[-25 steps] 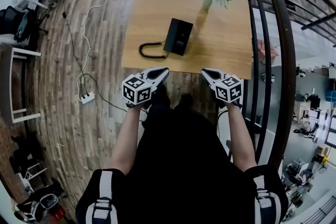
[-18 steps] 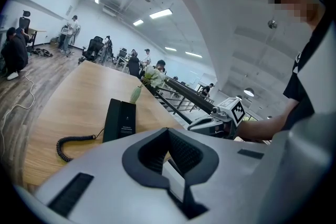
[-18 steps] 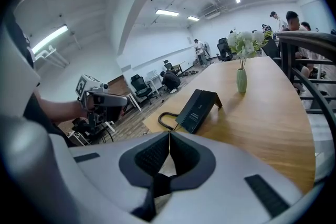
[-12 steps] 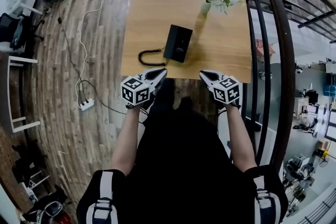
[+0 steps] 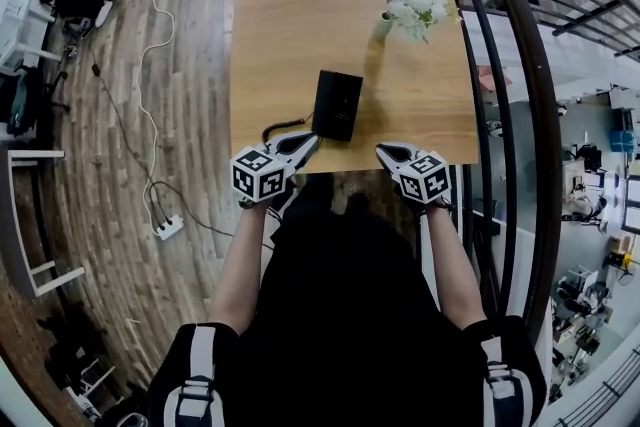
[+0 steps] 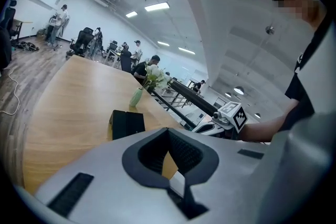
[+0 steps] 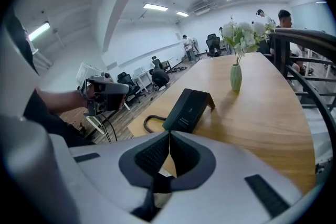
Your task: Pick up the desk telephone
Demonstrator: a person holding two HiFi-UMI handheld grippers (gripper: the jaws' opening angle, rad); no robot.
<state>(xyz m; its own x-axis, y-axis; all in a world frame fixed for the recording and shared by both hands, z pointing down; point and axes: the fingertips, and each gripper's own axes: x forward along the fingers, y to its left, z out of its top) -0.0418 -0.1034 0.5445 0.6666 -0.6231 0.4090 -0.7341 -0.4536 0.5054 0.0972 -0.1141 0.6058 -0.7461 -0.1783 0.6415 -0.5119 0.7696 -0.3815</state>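
Black, slab-shaped desk telephone point(image 5: 337, 104) with a curled black cord point(image 5: 283, 128) at its left side. It rests tilted on a long pale wooden table point(image 5: 300, 5), close to the table's near edge and left of that edge's middle. A pale green vase of white flowers point(image 5: 410, 3) stands farther back, near the right edge. Left gripper point(image 5: 312, 139), jaws together and empty, points at the near edge just short of the telephone and beside the cord. Right gripper point(image 5: 381, 151), jaws likewise together and empty, sits at the same edge, the telephone ahead to its left and apart from it.
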